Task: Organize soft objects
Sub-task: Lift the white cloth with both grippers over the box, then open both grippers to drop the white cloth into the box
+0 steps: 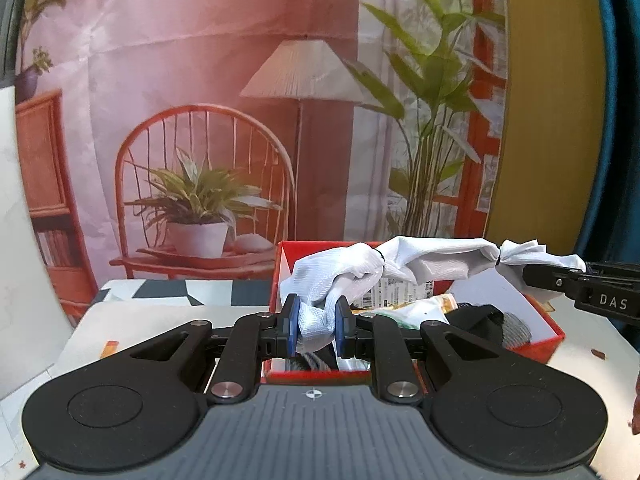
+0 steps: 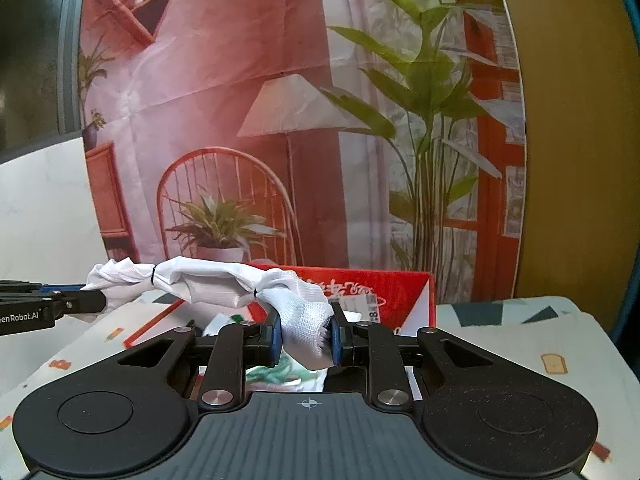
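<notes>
Cloth (image 1: 436,258), white, twisted, band-tied

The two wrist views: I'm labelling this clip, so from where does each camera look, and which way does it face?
Left wrist: sits on the left tool, faces forward over the red box toward a printed backdrop; its own fingers pinch one end of the white cloth, and the right tool enters at right.
Right wrist: sits on the right tool, faces the same way; its fingers pinch the cloth's other end, and the left tool enters at left.
Shared: cloth, box, backdrop, each other's tool.
</notes>
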Available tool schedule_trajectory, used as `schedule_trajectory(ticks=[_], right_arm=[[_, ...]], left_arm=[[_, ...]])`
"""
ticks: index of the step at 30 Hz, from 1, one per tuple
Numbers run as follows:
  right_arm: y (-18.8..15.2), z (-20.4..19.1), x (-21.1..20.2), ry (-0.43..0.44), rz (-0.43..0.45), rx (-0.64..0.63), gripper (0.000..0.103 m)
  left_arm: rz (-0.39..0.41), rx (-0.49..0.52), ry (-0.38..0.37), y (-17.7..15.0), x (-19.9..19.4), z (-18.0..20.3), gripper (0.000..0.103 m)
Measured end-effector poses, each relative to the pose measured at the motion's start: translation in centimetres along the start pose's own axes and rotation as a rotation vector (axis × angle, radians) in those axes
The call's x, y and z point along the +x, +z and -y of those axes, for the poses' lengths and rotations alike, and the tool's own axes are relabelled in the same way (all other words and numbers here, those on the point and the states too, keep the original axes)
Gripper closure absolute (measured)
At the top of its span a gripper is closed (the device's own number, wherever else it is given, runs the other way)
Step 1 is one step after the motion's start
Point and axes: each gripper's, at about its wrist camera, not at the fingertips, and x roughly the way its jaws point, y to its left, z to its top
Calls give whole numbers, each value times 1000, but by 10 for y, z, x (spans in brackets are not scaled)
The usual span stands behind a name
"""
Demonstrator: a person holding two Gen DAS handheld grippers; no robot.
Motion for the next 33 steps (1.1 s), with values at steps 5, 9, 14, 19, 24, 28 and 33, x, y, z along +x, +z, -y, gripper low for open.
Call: schedule_trajectory(ticks=[5, 9, 14, 19, 24, 28, 33], right_arm=[[6, 12, 36, -23, -25, 23, 82], [8, 17, 67, -47, -68, 30, 82], [5, 21, 100, -80, -129, 49, 82], [-3, 26, 125, -106, -190, 72, 82], [-7, 28, 140, -128, -227, 79, 82], [-7, 29, 147, -136, -241, 81, 82], [-5, 30, 146, -130, -236, 76, 72]], left_arm=[[-40, 5, -4, 10, 33, 1, 84], [-87, 17, -3, 15, 63, 6, 84], [-142, 18, -6, 19, 99, 12, 84], [-192, 41, -4, 16, 127, 22, 84], [-226, 47, 4, 12, 146, 27, 84], [-241, 51, 6, 10, 154, 28, 83], [-234, 46, -17, 12, 153, 27, 52]])
